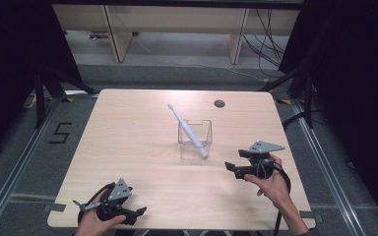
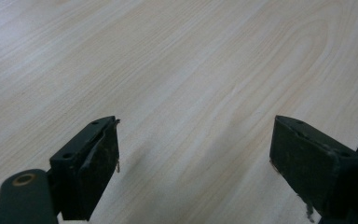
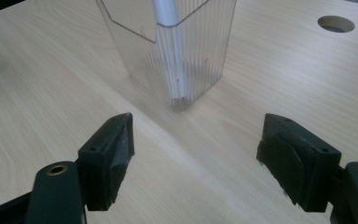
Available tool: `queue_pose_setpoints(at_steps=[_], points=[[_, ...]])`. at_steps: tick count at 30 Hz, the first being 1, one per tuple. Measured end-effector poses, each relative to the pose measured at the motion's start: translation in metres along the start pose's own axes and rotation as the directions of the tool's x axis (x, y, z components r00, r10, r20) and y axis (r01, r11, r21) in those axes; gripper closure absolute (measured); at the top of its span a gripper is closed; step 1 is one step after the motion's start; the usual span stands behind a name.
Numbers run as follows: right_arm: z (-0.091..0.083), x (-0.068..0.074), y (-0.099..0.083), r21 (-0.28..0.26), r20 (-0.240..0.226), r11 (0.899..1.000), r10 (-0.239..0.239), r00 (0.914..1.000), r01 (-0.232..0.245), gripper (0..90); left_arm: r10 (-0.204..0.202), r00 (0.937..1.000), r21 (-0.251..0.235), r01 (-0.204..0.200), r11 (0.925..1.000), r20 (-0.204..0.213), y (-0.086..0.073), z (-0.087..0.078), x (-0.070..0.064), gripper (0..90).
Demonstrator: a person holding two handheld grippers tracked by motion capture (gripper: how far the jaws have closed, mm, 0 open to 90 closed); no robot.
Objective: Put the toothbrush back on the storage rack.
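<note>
A clear ribbed plastic cup (image 1: 195, 139) stands near the middle of the wooden table (image 1: 128, 147). A white toothbrush (image 1: 186, 129) leans inside it, head up and tilted to the far left. In the right gripper view the cup (image 3: 177, 60) stands just beyond the jaws with the toothbrush handle (image 3: 168, 28) inside. My right gripper (image 1: 232, 167) is open, right of the cup and apart from it. At the table's near left edge my left gripper (image 1: 139, 214) is open over bare wood, nothing between its jaws (image 2: 196, 158).
A round cable hole (image 1: 219, 103) sits in the table's far right part, also in the right gripper view as a hole (image 3: 335, 23). Dark floor with rails surrounds the table; wooden furniture legs and cables stand beyond the far edge.
</note>
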State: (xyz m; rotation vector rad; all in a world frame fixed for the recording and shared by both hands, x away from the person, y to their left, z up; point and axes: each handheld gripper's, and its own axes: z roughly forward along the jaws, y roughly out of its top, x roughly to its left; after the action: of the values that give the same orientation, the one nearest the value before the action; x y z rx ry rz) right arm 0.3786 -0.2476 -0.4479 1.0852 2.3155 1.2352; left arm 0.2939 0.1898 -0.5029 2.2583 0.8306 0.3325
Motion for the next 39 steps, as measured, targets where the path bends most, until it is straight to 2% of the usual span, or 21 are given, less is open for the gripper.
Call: queue_pose_setpoints(at_steps=[3, 4, 6, 7, 9, 10, 15, 16, 17, 20, 21, 22, 23, 24, 25, 27, 29, 33, 36, 39], points=[[0.0, 0.002, -0.007, 0.018, -0.002, 1.0, 0.021, 0.9998, -0.021, 26.2, -0.002, 1.0, -0.002, 0.002, 1.0, 0.001, 0.0, 0.0, 0.0, 15.0], [0.0, 0.001, -0.008, 0.016, 0.004, 1.0, -0.006, 1.0, 0.006, 26.2, -0.002, 1.0, -0.004, 0.002, 1.0, 0.001, 0.0, 0.0, -0.001, 15.0], [-0.001, 0.003, -0.01, 0.019, 0.002, 1.0, 0.011, 0.9999, -0.011, 26.2, -0.003, 1.0, -0.006, 0.003, 1.0, 0.003, 0.0, 0.0, -0.001, 15.0], [-0.001, 0.002, -0.011, 0.014, 0.006, 1.0, -0.007, 1.0, 0.006, 26.2, -0.002, 1.0, -0.006, 0.002, 1.0, 0.001, 0.0, 0.0, -0.001, 15.0], [-0.001, 0.003, -0.012, 0.019, -0.003, 1.0, 0.01, 0.9999, -0.01, 25.8, -0.001, 1.0, -0.003, 0.001, 1.0, 0.001, 0.0, 0.0, 0.0, 15.0], [-0.002, 0.003, -0.013, 0.016, -0.001, 1.0, -0.008, 1.0, 0.008, 25.8, 0.002, 1.0, 0.002, -0.002, 1.0, 0.002, 0.0, 0.0, 0.0, 15.0], [-0.005, 0.005, -0.018, 0.025, 0.001, 1.0, -0.008, 1.0, 0.008, 25.6, 0.0, 1.0, -0.006, 0.0, 1.0, 0.003, 0.0, 0.0, -0.001, 15.0], [-0.006, 0.009, -0.022, 0.039, -0.002, 0.999, 0.015, 0.9999, -0.015, 25.0, -0.002, 1.0, -0.006, 0.002, 1.0, 0.002, 0.0, 0.0, -0.001, 15.0], [-0.007, 0.008, -0.024, 0.044, 0.001, 0.999, 0.0, 1.0, 0.0, 24.7, -0.002, 1.0, -0.006, 0.002, 1.0, 0.002, 0.0, 0.0, -0.001, 15.0], [-0.007, 0.009, -0.027, 0.054, -0.005, 0.999, 0.01, 0.9999, -0.01, 24.6, -0.002, 1.0, -0.005, 0.002, 1.0, 0.0, 0.0, 0.0, 0.0, 15.0], [-0.008, 0.007, -0.029, 0.054, 0.005, 0.998, -0.013, 0.9999, 0.012, 24.5, -0.003, 1.0, -0.005, 0.003, 1.0, 0.0, 0.0, 0.0, -0.001, 15.0], [-0.008, 0.01, -0.03, 0.062, 0.004, 0.998, 0.015, 0.9999, -0.015, 24.2, 0.0, 1.0, -0.005, 0.0, 1.0, 0.002, 0.0, 0.0, -0.001, 15.0], [-0.008, 0.009, -0.032, 0.064, -0.003, 0.998, 0.008, 1.0, -0.008, 23.7, 0.006, 1.0, -0.002, -0.006, 1.0, 0.003, 0.0, -0.001, -0.001, 15.0], [-0.009, 0.011, -0.033, 0.074, 0.01, 0.997, 0.007, 0.9999, -0.007, 23.0, 0.003, 1.0, -0.005, -0.003, 1.0, 0.001, 0.001, 0.0, -0.001, 15.0], [-0.008, 0.01, -0.034, 0.074, 0.004, 0.997, -0.013, 0.9999, 0.012, 22.0, 0.003, 1.0, -0.006, -0.003, 1.0, 0.0, 0.001, 0.0, -0.001, 15.0], [-0.009, 0.011, -0.035, 0.071, 0.013, 0.997, -0.008, 0.9999, 0.008, 20.7, 0.0, 1.0, -0.008, 0.0, 1.0, 0.002, 0.0, 0.0, -0.001, 15.0], [-0.01, 0.014, -0.037, 0.099, 0.018, 0.995, 0.002, 0.9998, -0.003, 19.0, -0.002, 1.0, -0.007, 0.002, 1.0, 0.001, 0.0, -0.001, -0.001, 15.0], [-0.011, 0.015, -0.042, 0.117, 0.022, 0.993, -0.035, 0.9991, 0.032, 17.6, 0.011, 0.9999, -0.001, -0.011, 0.9999, 0.002, 0.0, -0.001, -0.001, 15.0], [-0.012, 0.015, -0.045, 0.129, 0.026, 0.99, -0.063, 0.9977, 0.059, 17.0, 0.0, 1.0, -0.004, 0.0, 1.0, 0.001, 0.0, 0.0, -0.001, 15.0], [-0.014, 0.017, -0.049, 0.138, 0.037, 0.989, -0.056, 0.9977, 0.05, 17.1, -0.003, 1.0, -0.009, 0.003, 1.0, 0.0, 0.0, -0.001, -0.001, 15.0]])
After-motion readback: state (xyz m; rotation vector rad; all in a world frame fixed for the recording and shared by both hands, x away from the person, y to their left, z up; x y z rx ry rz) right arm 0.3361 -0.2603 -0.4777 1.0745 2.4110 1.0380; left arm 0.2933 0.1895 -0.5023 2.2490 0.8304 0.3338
